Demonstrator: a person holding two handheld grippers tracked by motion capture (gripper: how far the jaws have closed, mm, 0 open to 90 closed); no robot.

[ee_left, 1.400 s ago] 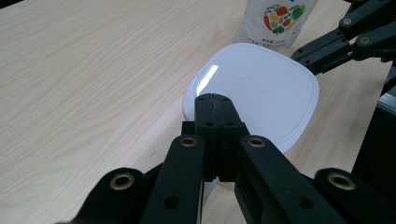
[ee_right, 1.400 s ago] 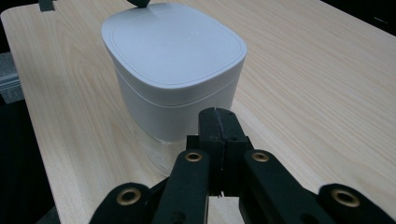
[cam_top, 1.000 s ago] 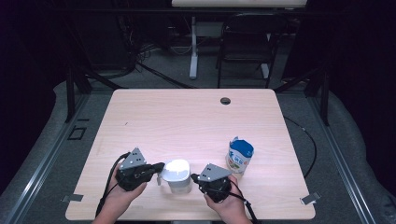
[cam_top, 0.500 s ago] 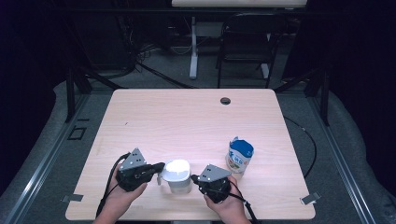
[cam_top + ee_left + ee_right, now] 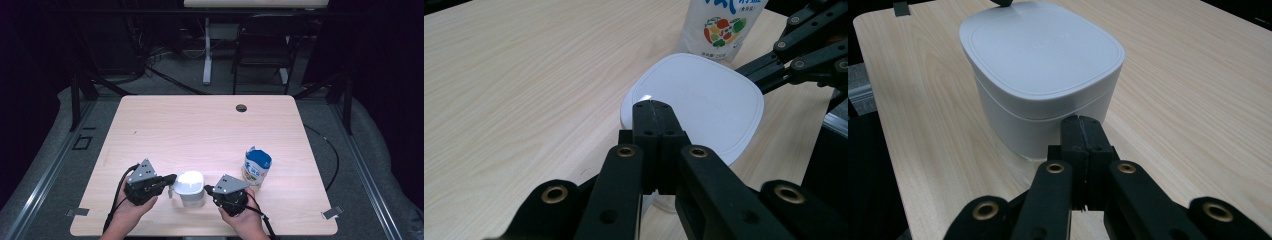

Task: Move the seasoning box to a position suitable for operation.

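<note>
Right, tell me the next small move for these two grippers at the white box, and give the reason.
Probably open the left gripper first. Both it and the right gripper have their jaws pressed together with nothing between them, one at each side of the white lidded container, so neither can take hold of the lid or body as they stand. Opened, the left jaws, already at the lid's rim, could close on its edge.

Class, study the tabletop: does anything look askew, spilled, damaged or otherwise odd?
Only one thing: the blue-and-white pouch near the table's right front has a jagged, torn-open top. Nothing has spilled. The white lidded container sits upright with its lid on, between the shut left claw and right claw.
</note>
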